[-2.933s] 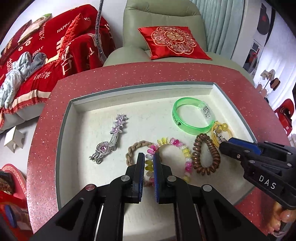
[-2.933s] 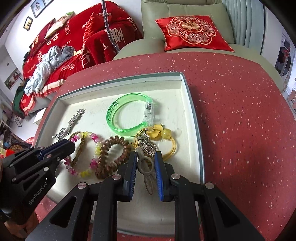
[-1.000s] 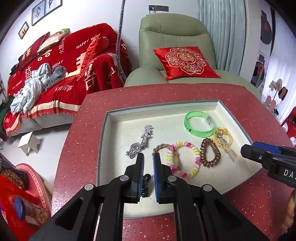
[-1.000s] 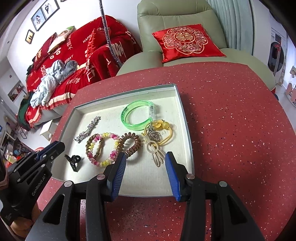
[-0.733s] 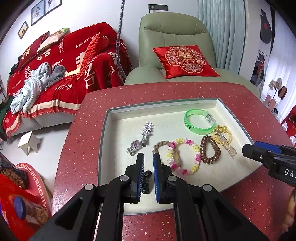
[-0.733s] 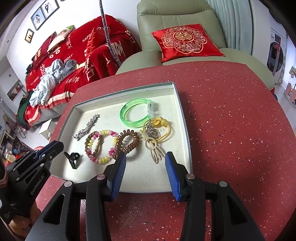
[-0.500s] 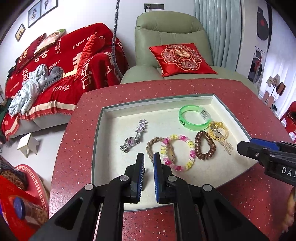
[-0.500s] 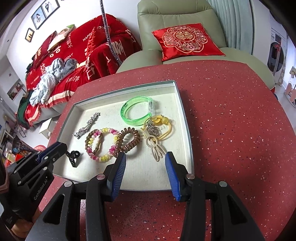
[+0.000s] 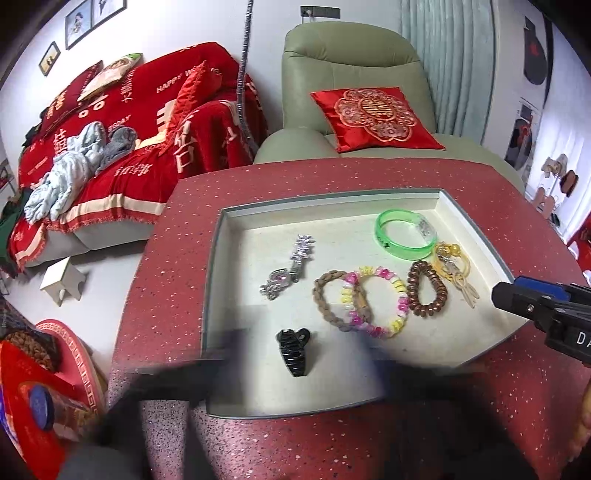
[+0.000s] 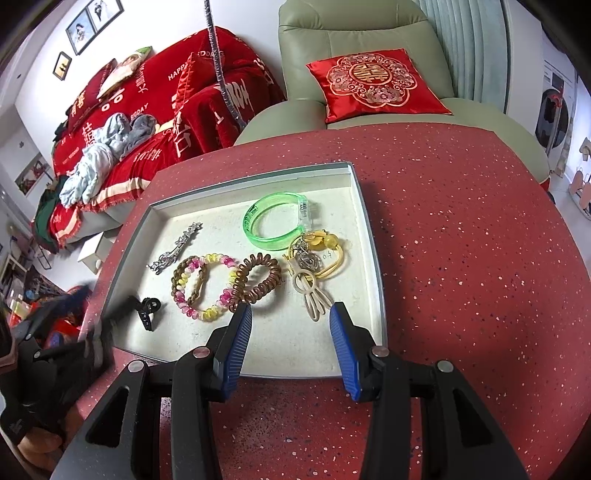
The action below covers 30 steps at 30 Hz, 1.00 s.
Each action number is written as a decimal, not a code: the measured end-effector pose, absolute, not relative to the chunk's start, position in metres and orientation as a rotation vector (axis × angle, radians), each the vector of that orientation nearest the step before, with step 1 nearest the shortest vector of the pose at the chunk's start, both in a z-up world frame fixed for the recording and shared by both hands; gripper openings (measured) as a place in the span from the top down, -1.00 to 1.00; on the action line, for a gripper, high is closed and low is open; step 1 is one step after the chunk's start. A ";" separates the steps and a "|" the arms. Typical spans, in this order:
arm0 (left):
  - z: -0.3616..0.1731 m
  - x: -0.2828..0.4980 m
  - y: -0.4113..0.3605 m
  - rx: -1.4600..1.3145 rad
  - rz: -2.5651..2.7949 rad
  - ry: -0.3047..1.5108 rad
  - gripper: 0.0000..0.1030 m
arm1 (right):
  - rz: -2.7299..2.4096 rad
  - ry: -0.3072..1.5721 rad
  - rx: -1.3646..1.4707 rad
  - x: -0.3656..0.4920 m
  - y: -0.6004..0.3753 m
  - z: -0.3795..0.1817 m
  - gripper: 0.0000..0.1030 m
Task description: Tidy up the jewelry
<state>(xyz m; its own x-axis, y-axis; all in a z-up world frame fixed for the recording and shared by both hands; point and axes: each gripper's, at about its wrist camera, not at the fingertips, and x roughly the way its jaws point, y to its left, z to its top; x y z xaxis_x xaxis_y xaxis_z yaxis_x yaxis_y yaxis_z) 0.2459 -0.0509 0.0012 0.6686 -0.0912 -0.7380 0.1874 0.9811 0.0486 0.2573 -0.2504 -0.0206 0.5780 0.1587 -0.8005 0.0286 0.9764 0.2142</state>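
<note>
Near the tray's (image 9: 212,295) front edge lies the black hair claw (image 9: 293,347) — my left gripper's (image 9: 295,373) jaws have just sprung wide, blurred; my right gripper (image 10: 291,345) hangs spread, empty.

Your right tongs (image 10: 291,343): matte black angular arms, silver round screws at the joints, ribbed blue pads (image 10: 239,345) inside each finger. Your left tongs (image 10: 66,332), also black, blur at the frame edge.

White walls with framed pictures (image 9: 79,20); green armchair (image 9: 354,92); red-draped sofa (image 9: 122,122); pale curtain (image 9: 447,62).
</note>
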 end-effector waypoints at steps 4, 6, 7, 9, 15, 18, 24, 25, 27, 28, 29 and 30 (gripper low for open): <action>0.008 0.241 -0.051 0.145 -0.142 0.777 -1.00 | 0.079 0.959 0.209 0.258 -0.247 -0.022 0.07; 0.009 0.242 -0.048 0.135 -0.137 0.783 -1.00 | 0.080 0.958 0.207 0.258 -0.246 -0.022 0.07; 0.009 0.242 -0.047 0.129 -0.136 0.786 -1.00 | 0.081 0.957 0.203 0.258 -0.245 -0.022 0.07; 0.008 0.243 -0.043 0.115 -0.132 0.799 -1.00 | 0.079 0.954 0.173 0.258 -0.241 -0.022 -0.17; 0.006 0.237 -0.036 0.109 -0.115 0.803 -1.00 | 0.071 0.917 0.126 0.254 -0.232 -0.017 -0.55; 0.007 0.234 -0.034 0.102 -0.112 0.802 -1.00 | 0.064 0.906 0.106 0.251 -0.228 -0.016 -0.58; 0.007 0.225 -0.026 0.092 -0.102 0.800 -1.00 | 0.056 0.859 0.080 0.241 -0.222 -0.011 -0.74; 0.007 0.223 -0.025 0.087 -0.100 0.800 -1.00 | 0.055 0.853 0.078 0.240 -0.221 -0.011 -0.75; 0.006 0.220 -0.021 0.078 -0.097 0.800 -1.00 | 0.055 0.841 0.077 0.237 -0.220 -0.010 -0.91; 0.006 0.218 -0.020 0.075 -0.094 0.799 -1.00 | 0.056 0.839 0.080 0.235 -0.220 -0.011 -0.99; 0.006 0.217 -0.018 0.070 -0.092 0.798 -1.00 | 0.060 0.833 0.089 0.234 -0.221 -0.011 -0.99; 0.006 0.215 -0.017 0.064 -0.090 0.796 -1.00 | 0.061 0.825 0.093 0.232 -0.221 -0.011 -0.99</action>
